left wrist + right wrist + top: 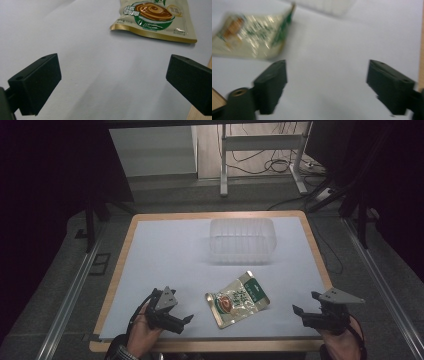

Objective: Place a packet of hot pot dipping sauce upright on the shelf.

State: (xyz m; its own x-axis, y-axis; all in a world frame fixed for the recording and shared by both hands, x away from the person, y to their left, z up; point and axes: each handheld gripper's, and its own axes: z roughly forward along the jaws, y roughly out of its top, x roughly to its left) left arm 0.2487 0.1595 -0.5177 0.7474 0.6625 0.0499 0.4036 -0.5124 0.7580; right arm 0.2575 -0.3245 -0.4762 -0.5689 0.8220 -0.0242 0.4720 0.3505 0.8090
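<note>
High view: pouch (237, 298) lies flat on the white mat (165, 260), between the left gripper (186, 321) and right gripper (301, 312), both with jaws apart and empty. Clear tub (242, 240) beyond is empty. Nothing grasped yet; the pick is all ahead.

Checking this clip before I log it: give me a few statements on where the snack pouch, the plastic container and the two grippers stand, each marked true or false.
1. The glossy beige and green snack pouch lies flat on the white table cover. True.
2. The pouch sits inside the clear ribbed plastic container. False: it lies on the cover, nearer the person than the container.
3. The left gripper is open with nothing between its jaws. True.
4. The right gripper is shut on the pouch. False: its jaws stand apart, clear of the pouch.
5. The pouch lies between the two grippers. True.
</note>
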